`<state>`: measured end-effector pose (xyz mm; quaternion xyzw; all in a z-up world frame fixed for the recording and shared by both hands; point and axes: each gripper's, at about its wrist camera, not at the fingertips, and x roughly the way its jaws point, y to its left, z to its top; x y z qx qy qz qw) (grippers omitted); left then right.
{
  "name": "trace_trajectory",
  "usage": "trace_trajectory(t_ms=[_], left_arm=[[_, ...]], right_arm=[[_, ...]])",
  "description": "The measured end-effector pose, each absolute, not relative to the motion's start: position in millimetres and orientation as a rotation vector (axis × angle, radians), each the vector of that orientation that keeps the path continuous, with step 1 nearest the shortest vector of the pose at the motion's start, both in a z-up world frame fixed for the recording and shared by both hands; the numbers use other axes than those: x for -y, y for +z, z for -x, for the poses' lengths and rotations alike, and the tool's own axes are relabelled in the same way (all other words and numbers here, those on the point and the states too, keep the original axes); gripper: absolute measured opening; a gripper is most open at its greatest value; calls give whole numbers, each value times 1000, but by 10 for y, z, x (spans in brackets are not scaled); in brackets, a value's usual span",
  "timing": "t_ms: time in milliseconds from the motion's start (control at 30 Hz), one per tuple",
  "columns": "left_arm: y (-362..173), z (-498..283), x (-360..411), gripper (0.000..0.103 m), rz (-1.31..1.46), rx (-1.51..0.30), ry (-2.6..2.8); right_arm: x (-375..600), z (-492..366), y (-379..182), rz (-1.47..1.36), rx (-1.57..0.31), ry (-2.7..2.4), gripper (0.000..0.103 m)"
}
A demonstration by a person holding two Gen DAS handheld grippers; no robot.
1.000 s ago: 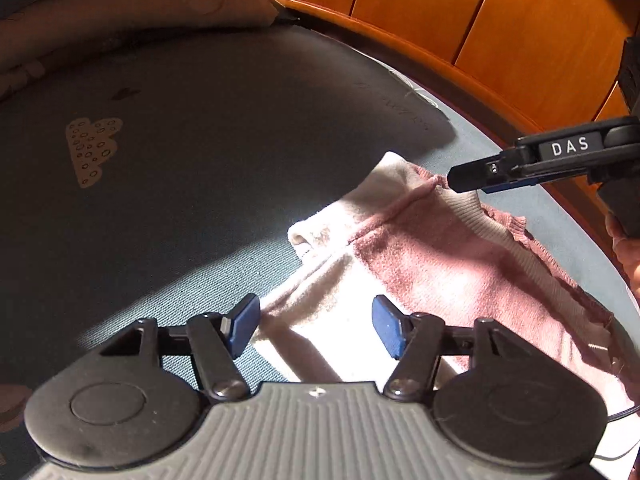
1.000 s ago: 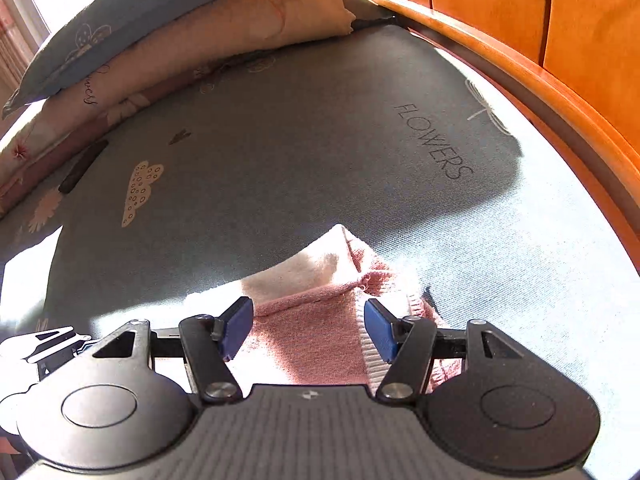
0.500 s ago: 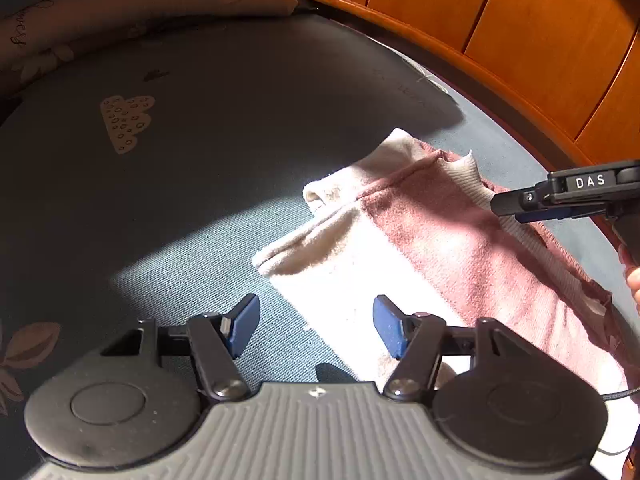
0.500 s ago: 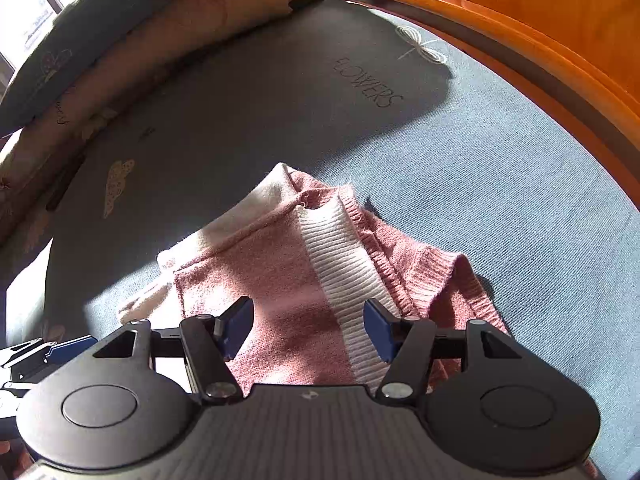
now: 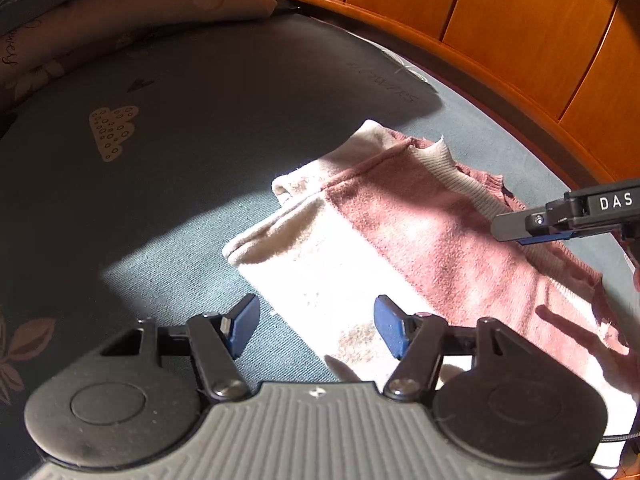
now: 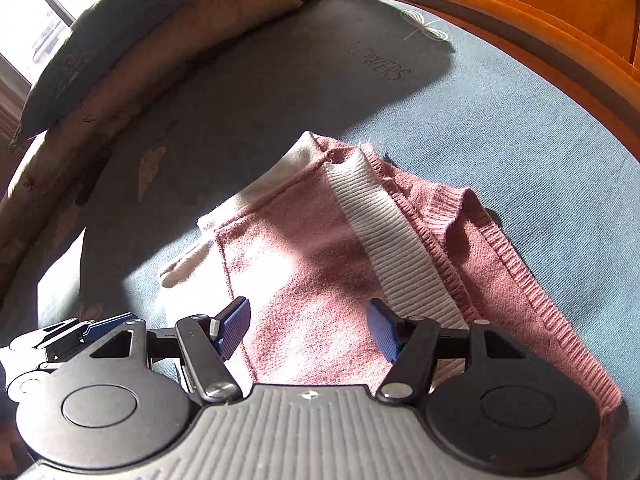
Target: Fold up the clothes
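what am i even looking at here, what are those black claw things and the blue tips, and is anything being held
These are two handheld grippers a person carries, each with a camera looking along its blue-tipped fingers. One picture is from the left gripper, the other from the right gripper. Both are open and hold nothing. Under them a folded pink and cream knitted sweater lies on a blue-grey printed bedsheet. The right gripper shows in the left view as the black bar marked DAS. Stacked pillows and a wooden headboard sit behind.

Saw fuzzy knit sweater (image 6: 304, 264) with ribbed band, matt woven sheet (image 5: 192, 184), glossy varnished wood headboard (image 5: 520, 24), matt plastic grippers.
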<state>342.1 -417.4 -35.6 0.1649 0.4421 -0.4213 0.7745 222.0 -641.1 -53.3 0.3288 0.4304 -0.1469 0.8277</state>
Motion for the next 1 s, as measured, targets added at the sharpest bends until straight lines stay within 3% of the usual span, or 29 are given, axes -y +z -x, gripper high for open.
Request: trace_trajectory(t_ms=[533, 800, 1000], left_arm=[[-325, -2927, 4434, 65, -443, -946, -1027], [-302, -2700, 4562, 65, -498, -932, -1096], [-277, -2568, 4602, 65, -539, -911, -1145]], right_arm=[[6020, -1389, -663, -648, -1007, -396, 69], [5901, -907, -518, -673, -962, -421, 69], [5783, -647, -681, -607, -1064, -508, 69]])
